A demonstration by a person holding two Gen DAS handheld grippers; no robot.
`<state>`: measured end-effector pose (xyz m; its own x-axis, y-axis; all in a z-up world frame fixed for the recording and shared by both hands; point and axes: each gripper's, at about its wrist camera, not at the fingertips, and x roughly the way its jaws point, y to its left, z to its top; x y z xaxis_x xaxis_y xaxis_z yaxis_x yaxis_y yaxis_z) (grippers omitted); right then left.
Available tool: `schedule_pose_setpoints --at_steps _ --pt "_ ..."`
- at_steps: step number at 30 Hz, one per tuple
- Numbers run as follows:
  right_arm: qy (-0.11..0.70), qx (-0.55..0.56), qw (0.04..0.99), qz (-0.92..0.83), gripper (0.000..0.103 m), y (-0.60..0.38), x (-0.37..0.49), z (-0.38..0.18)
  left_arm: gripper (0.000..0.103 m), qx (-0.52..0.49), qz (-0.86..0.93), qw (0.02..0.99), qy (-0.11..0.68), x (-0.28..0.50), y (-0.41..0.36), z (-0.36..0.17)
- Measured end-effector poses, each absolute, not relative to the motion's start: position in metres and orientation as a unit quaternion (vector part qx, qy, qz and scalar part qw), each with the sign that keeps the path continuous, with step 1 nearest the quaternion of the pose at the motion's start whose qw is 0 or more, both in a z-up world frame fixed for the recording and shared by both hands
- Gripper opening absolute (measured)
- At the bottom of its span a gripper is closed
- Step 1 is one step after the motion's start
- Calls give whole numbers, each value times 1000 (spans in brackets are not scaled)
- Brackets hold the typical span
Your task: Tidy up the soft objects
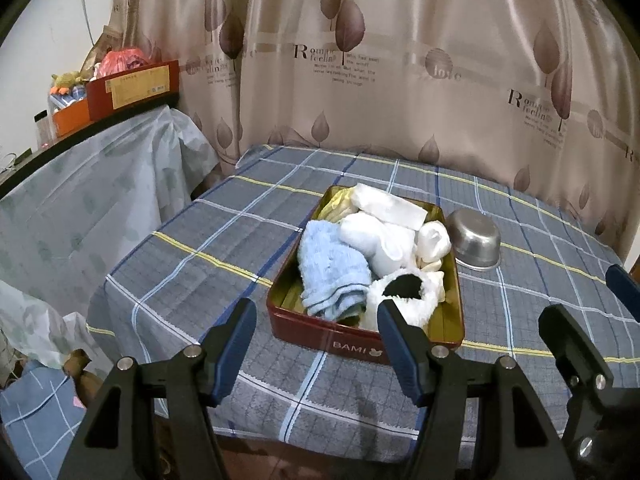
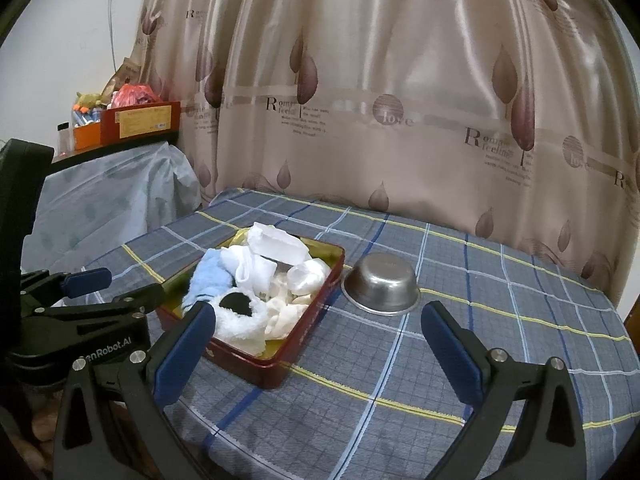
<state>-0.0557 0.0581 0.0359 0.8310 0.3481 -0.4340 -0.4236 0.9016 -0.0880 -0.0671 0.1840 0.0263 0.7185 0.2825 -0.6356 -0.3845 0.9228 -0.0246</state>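
A red tin (image 1: 320, 340) stands on the checked tablecloth, filled with soft things. In it lie a light blue towel (image 1: 332, 276), white socks (image 1: 380, 244), a folded white cloth (image 1: 390, 204), a yellow cloth (image 1: 340, 204) and a fluffy white piece with a black patch (image 1: 400, 292). My left gripper (image 1: 318, 322) hovers open at the tin's near edge, holding nothing. In the right wrist view the tin (image 2: 256, 372) sits left of centre, the blue towel (image 2: 212, 280) at its left. My right gripper (image 2: 320, 320) is open and empty, over the cloth beside the tin.
An upturned steel bowl (image 1: 474, 240) (image 2: 380, 284) rests just right of the tin. A leaf-print curtain (image 1: 360, 80) hangs close behind the table. A covered shelf with boxes (image 1: 132, 84) stands at the far left. The right gripper (image 1: 582, 294) shows at the right edge.
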Motion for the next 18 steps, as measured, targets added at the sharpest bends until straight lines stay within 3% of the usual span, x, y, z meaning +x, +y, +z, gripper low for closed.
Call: schedule_pose_setpoints --at_steps 18 --pt "213 -89 952 198 102 59 -56 35 65 -69 191 927 316 -72 184 30"
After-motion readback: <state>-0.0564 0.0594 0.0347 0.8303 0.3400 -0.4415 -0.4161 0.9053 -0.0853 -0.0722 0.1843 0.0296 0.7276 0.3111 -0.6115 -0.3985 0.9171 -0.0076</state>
